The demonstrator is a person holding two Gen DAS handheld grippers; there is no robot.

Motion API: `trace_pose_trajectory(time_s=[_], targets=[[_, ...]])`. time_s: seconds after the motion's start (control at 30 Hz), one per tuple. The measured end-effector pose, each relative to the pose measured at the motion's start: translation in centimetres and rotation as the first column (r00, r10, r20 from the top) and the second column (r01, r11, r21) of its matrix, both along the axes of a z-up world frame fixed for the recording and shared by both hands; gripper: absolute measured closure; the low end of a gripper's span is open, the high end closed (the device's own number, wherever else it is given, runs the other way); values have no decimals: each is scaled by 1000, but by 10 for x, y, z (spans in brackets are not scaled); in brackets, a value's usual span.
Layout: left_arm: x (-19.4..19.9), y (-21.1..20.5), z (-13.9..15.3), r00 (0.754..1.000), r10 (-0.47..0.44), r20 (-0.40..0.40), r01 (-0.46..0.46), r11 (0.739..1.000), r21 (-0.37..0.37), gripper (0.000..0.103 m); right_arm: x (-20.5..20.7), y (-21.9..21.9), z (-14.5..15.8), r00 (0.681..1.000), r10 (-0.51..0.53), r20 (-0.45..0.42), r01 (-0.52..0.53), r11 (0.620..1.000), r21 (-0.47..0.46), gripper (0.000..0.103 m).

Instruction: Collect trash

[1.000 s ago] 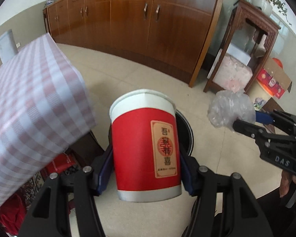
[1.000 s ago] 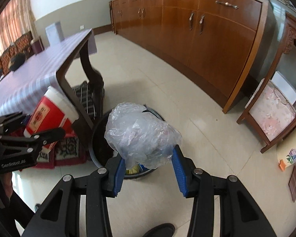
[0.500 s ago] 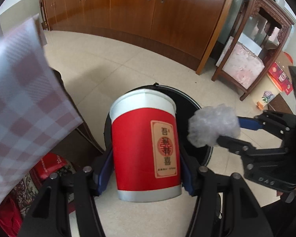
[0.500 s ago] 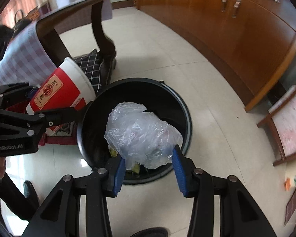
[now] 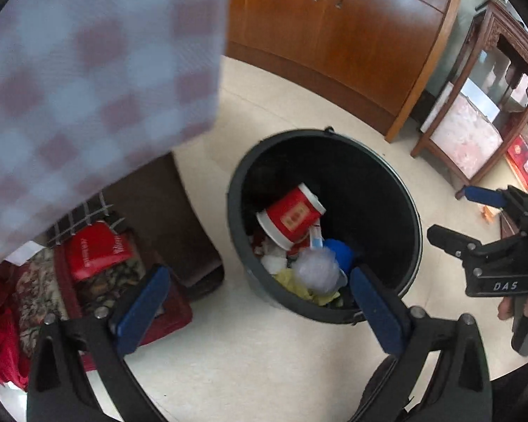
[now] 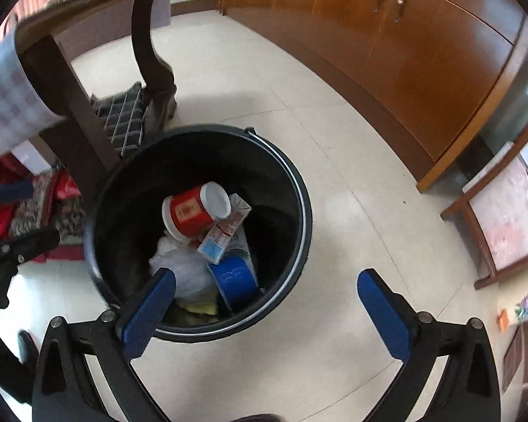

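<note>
A black trash bin (image 5: 233, 197) (image 6: 303, 211) stands on the tiled floor below both grippers. Inside it a red paper cup (image 5: 290, 216) (image 6: 193, 214) lies on its side on other trash. A crumpled clear plastic bag (image 5: 315, 267) (image 6: 186, 270) lies just below the cup. My left gripper (image 5: 257, 274) hangs over the bin's near left side, its jaws opening with nothing between them. My right gripper (image 6: 266, 276) hovers over the bin's near right edge, jaws also opening and empty. Each gripper shows in the other's view: the right gripper (image 5: 450, 211), the left gripper (image 6: 40, 211).
A table with a checked cloth (image 5: 88, 70) and dark wooden legs (image 6: 70, 112) stands close on the bin's left, with red bags (image 5: 95, 249) and cushions under it. A long wooden cabinet (image 5: 352, 35) runs behind. A carved side stand (image 5: 475, 112) is at right. The bin also holds a carton (image 6: 225, 232) and a blue container (image 6: 236, 277).
Both grippers sank toward the bin and opened. The red cup left the left gripper and the plastic bag left the right one; both now lie in the bin.
</note>
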State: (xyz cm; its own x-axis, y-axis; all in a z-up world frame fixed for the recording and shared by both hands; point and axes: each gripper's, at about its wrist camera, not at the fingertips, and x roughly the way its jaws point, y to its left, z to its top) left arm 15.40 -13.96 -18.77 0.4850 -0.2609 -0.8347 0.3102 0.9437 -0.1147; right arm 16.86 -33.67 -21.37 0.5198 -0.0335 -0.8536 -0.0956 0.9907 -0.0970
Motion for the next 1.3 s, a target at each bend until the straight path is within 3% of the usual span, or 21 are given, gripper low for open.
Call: trace_pose_trajectory(time_s=[0.67, 1.3], targets=[[-74, 61, 73, 983, 64, 170, -71, 997, 33, 0, -72, 87, 78, 989, -43, 144, 38, 998, 40, 0], [-137, 97, 164, 949, 113, 296, -127, 991, 29, 0, -165, 128, 202, 952, -70, 297, 57, 997, 52, 0]])
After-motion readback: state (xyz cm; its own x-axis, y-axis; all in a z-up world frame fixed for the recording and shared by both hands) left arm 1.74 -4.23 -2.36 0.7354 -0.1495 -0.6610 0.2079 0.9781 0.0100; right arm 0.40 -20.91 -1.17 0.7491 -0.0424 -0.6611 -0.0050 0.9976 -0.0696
